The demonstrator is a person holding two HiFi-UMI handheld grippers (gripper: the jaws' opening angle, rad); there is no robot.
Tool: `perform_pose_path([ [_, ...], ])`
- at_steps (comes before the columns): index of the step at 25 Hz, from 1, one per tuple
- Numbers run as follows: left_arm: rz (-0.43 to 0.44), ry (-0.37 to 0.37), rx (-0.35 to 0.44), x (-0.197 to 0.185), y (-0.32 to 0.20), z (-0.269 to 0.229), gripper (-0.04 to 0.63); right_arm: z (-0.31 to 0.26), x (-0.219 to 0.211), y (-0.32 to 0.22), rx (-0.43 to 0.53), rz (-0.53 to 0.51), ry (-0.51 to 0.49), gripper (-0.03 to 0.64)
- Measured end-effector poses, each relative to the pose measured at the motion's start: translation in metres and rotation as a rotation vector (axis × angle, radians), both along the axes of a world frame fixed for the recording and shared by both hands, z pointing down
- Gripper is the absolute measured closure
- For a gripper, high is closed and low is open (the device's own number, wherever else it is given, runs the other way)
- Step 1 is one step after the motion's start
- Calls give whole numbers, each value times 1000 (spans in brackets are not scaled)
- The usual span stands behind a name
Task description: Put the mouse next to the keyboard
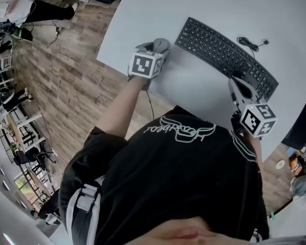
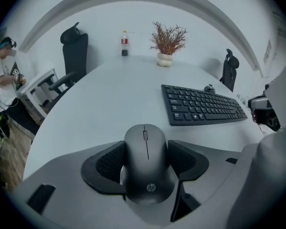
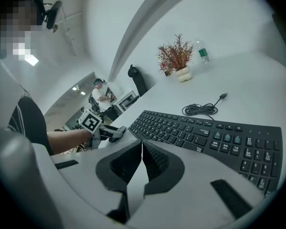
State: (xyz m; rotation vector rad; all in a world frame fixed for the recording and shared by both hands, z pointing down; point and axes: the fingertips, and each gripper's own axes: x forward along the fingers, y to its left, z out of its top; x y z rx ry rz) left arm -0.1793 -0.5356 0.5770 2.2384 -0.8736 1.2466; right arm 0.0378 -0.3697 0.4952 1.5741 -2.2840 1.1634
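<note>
A dark grey mouse [image 2: 147, 159] sits between the pads of my left gripper [image 1: 160, 49], which press on both its sides. It is low over the white table [image 1: 194, 4] near the table's front-left edge, a short way left of the black keyboard [image 1: 224, 57]; whether it touches the tabletop I cannot tell. The keyboard [image 2: 205, 109] lies ahead and to the right of the mouse. My right gripper [image 1: 238, 86] hovers at the keyboard's near right end, its jaws shut with nothing between them [image 3: 142, 149].
The keyboard's coiled cable [image 1: 250, 44] lies behind it. A potted dry plant [image 2: 165, 56] and a bottle [image 2: 124, 44] stand at the table's far side. Office chairs [image 2: 74, 56] ring the table. A person [image 2: 5, 80] stands off to the left.
</note>
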Motion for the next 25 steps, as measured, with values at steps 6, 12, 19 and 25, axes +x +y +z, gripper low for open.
perform_pose_path([
  [6,0,54,1,6,-3,-7,299,2,10,-4,-16,56,15,606],
  [12,-25,89,33,12,-9,-28,299,-10,12,-20,28,50,25,606],
  [19,-61,130,114,33,6,-84,299,-19,32,-9,69,18,10,607],
  [25,-63,224,184,69,44,-135,299,-34,58,23,112,14,10,607],
])
